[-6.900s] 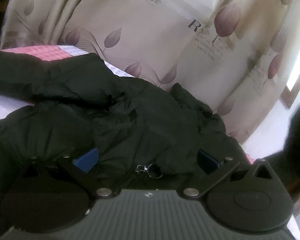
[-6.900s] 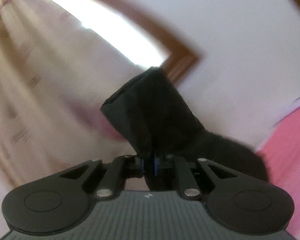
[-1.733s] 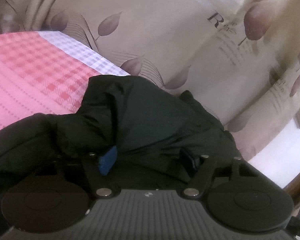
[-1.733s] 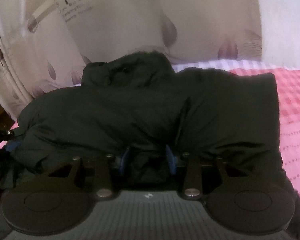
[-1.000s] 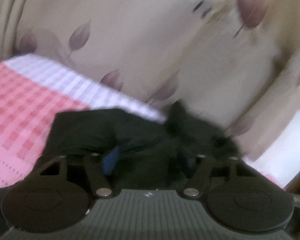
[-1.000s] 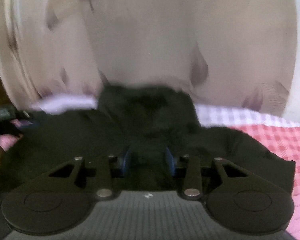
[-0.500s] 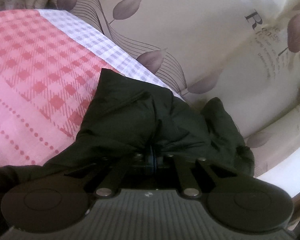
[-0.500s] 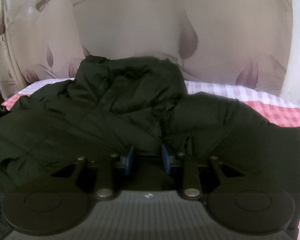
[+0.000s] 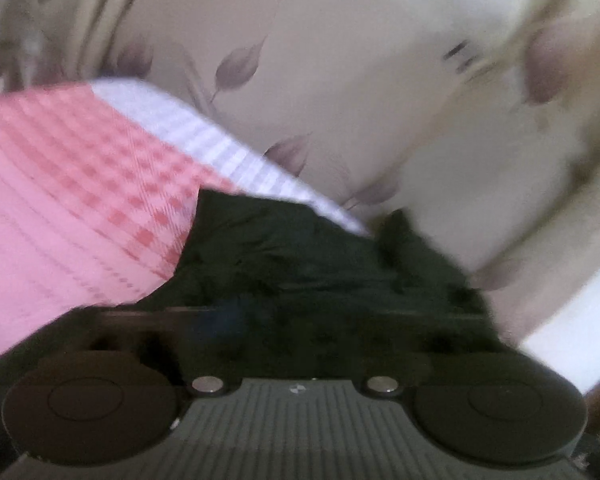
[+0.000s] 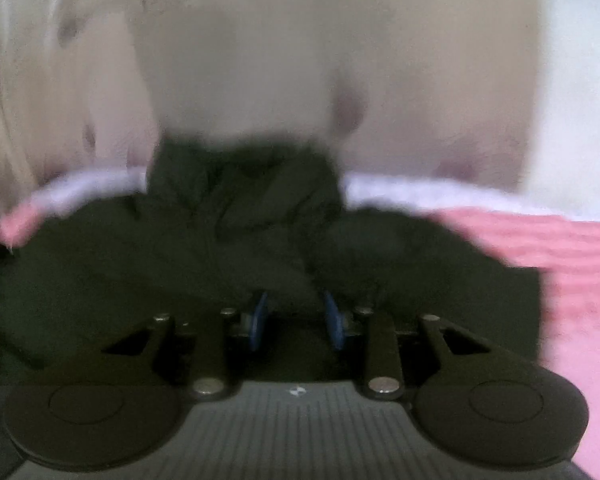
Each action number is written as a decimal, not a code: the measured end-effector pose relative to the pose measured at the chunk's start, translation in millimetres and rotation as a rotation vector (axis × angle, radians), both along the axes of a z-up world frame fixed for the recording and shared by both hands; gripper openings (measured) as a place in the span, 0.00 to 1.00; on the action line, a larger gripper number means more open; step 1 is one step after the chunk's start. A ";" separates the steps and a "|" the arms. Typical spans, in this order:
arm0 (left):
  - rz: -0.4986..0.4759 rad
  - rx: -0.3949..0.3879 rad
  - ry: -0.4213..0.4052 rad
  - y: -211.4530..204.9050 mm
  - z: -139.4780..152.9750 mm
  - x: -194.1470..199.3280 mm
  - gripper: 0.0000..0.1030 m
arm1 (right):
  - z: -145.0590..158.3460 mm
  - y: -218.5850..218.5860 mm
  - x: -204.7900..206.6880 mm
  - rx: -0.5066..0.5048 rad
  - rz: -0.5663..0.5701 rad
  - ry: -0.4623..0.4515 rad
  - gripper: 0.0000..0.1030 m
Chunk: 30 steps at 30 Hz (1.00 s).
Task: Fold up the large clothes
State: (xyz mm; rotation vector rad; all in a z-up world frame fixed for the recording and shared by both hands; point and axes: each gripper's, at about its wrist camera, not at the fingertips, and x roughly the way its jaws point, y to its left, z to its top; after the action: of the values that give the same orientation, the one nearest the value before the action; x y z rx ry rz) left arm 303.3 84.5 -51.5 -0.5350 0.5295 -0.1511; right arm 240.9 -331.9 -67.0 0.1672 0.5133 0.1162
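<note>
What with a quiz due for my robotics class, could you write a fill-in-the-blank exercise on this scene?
1. The dark padded jacket lies on a ____ checked bedsheet.
2. The beige curtain behind it is printed with purple ____.
3. The finger pads of the right gripper are ____.
Missing words: pink; leaves; blue.

One dark jacket is present, lying on one bed covered in a pink checked sheet. One leaf-patterned curtain hangs behind the bed. Two grippers are counted, a left gripper and a right gripper; two blue fingers show on the right, while the left is too blurred to count.
</note>
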 end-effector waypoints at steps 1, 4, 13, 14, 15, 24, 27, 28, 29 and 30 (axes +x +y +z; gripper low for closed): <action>-0.004 0.027 -0.046 2.7 13.3 -24.1 0.98 | 16.1 -7.1 -31.8 0.051 0.026 -0.075 0.55; -0.094 0.126 -0.134 18.0 43.3 -89.2 1.00 | 46.6 -25.9 -139.6 0.111 0.099 -0.192 0.94; -0.115 0.048 -0.048 106.7 18.6 -237.5 1.00 | 6.5 -81.2 -397.0 0.154 -0.053 -0.139 0.96; -0.110 0.027 -0.024 115.2 10.3 -247.7 1.00 | -1.1 -83.2 -410.0 0.180 -0.075 -0.119 0.96; -0.106 0.001 0.002 125.5 0.2 -259.7 1.00 | -8.0 -84.1 -421.9 0.202 -0.090 -0.106 0.96; -0.108 -0.197 0.093 159.4 -48.3 -289.6 1.00 | -51.4 -72.5 -431.2 0.410 -0.117 -0.067 0.95; -0.156 -0.214 0.116 153.1 -55.7 -285.8 1.00 | -60.8 -62.5 -413.4 0.422 -0.113 -0.040 0.92; -0.179 -0.215 0.118 151.0 -57.9 -283.7 1.00 | -64.0 -59.5 -410.7 0.424 -0.114 -0.028 0.83; -0.207 -0.216 0.105 150.1 -60.2 -284.6 0.99 | -67.3 -57.0 -406.0 0.441 -0.102 -0.018 0.67; -0.234 -0.211 0.082 147.4 -60.3 -284.8 0.96 | -70.2 -54.3 -399.9 0.453 -0.091 -0.001 0.58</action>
State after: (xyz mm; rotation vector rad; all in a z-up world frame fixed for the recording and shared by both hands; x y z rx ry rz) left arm 18.5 231.9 -111.8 -0.6859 0.6599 -0.4129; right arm -159.0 -386.2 -137.2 0.6324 0.4719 0.1426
